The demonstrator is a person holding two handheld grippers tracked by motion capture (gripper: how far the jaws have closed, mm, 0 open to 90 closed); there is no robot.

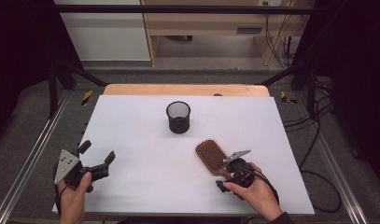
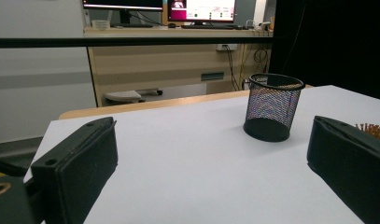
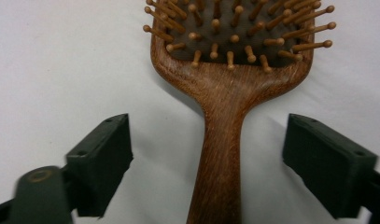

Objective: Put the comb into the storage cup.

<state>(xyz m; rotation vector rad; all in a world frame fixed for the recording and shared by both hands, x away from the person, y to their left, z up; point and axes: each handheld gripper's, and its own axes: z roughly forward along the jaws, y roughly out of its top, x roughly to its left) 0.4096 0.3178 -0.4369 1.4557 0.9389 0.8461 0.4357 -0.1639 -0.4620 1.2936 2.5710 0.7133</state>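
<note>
The high view looks forward and down over the whole surface [image 1: 145, 177]. Each gripper view rides low behind its own tongs — the left facing the mesh cup [image 2: 273, 107] ahead, the right close over the hairbrush [image 3: 225, 116] between them — both also in the high view.

White table [image 1: 131, 121], hairbrush [image 1: 210, 155], mesh cup [image 1: 178, 117]

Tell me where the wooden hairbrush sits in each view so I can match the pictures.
High view: the wooden hairbrush lies right of centre on the white table, bristles up, handle toward the right gripper.
Left gripper view: a few bristle tips at the right edge, past the right-hand jaw.
Right gripper view: centre, handle between the open jaws, untouched.
Shared landmark: the black mesh cup, also in the left gripper view.
</note>
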